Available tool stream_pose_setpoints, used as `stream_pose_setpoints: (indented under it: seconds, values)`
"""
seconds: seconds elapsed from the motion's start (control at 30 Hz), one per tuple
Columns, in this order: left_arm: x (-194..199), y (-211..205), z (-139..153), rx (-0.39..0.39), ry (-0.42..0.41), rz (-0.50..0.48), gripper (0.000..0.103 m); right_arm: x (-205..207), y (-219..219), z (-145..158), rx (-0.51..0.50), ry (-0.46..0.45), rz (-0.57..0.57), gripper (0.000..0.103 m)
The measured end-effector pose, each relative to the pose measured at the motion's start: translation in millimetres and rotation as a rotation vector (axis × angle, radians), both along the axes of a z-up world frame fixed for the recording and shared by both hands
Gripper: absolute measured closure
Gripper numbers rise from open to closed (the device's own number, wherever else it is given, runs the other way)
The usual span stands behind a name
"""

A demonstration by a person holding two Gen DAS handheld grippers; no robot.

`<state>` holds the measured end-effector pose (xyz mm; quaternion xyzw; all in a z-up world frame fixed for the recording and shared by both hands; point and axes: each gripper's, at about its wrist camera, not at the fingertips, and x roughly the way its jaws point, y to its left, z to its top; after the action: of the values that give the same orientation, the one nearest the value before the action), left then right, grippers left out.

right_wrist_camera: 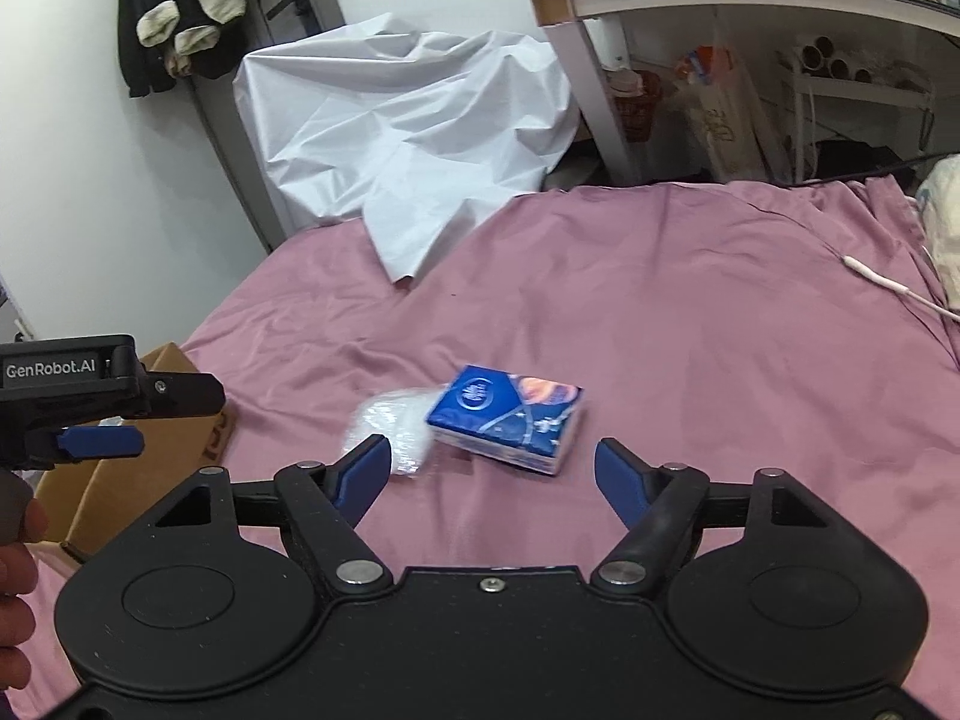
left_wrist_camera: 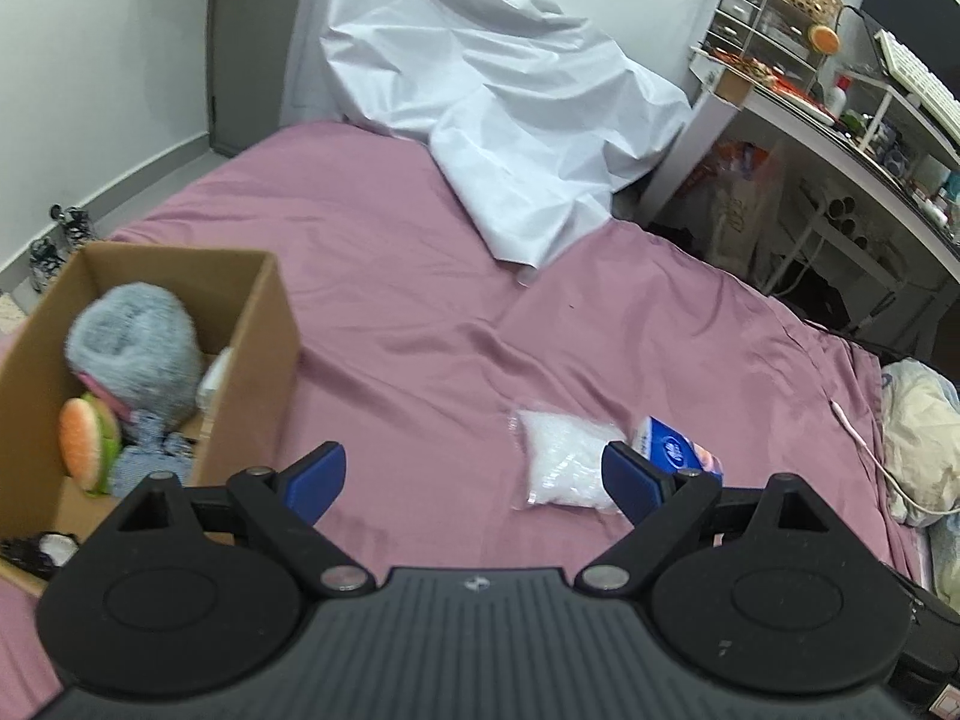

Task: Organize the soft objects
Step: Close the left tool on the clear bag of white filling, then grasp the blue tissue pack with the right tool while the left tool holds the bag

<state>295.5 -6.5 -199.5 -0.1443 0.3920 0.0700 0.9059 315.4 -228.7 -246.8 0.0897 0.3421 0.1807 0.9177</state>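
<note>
A blue tissue pack (right_wrist_camera: 507,417) lies on the pink bed sheet, with a clear bag of white beads (right_wrist_camera: 390,426) touching its left side. My right gripper (right_wrist_camera: 492,483) is open and empty, just short of the tissue pack. My left gripper (left_wrist_camera: 474,480) is open and empty above the sheet; the bead bag (left_wrist_camera: 564,462) and the tissue pack (left_wrist_camera: 675,447) sit by its right finger. It also shows in the right wrist view (right_wrist_camera: 99,441). A cardboard box (left_wrist_camera: 264,324) on the left holds a grey plush (left_wrist_camera: 135,348) and a burger plush (left_wrist_camera: 87,444).
A crumpled white sheet (left_wrist_camera: 510,114) covers the bed's far end. A cluttered desk (left_wrist_camera: 840,138) stands at the right. A white cable (right_wrist_camera: 888,285) and a pale pillow (left_wrist_camera: 924,432) lie at the right bed edge. The box corner (right_wrist_camera: 150,462) sits left of my right gripper.
</note>
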Motion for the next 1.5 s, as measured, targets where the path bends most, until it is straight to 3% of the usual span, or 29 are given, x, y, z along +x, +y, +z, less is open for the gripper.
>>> stream_pose_setpoints:
  seconds: [0.53,1.07,1.1,1.23,1.33,1.5]
  values:
    - [31,-23,-40,-0.074,0.021,-0.064,0.015,11,-17,-12,-0.032,0.015,-0.008,0.029]
    - [53,-24,-72,-0.158,0.02,-0.072,0.018,21,-5,-11,-0.059,0.029,0.02,0.029]
    - [54,-24,-74,-0.164,0.018,-0.072,0.019,22,-4,-12,-0.058,0.032,0.021,0.029]
    - [58,-20,-81,-0.201,0.038,-0.071,0.05,29,0,-14,-0.047,0.048,0.017,0.029]
    - [58,-19,-79,-0.195,0.035,-0.064,0.06,35,4,-16,-0.034,0.058,0.009,0.029]
    - [55,-15,-74,-0.184,0.024,-0.065,0.065,46,8,-21,-0.008,0.088,-0.031,0.028]
